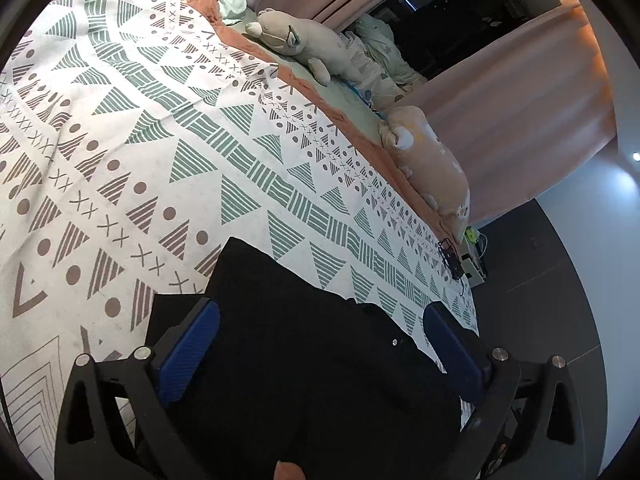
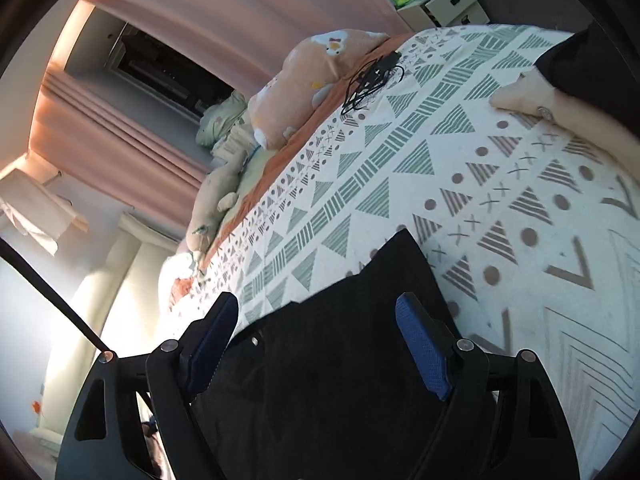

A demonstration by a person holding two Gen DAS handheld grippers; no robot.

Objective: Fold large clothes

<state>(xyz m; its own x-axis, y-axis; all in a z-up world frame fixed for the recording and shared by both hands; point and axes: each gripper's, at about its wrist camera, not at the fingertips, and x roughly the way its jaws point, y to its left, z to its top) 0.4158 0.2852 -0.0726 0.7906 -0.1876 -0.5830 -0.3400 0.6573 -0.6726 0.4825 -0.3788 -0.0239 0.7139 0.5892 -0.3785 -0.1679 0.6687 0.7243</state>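
Observation:
A black garment lies on a bed covered by a white sheet with green and brown triangle patterns. My left gripper is open, its blue-padded fingers spread either side of the black cloth near the bed's edge. In the right wrist view the same black garment lies between the open jaws of my right gripper, with a corner of it pointing up the bed. Neither gripper grips the cloth.
Plush toys and a peach pillow line the far side of the bed by pink curtains. A black cable lies on the sheet. A person's arm rests on the bed. A bedside table stands beyond it.

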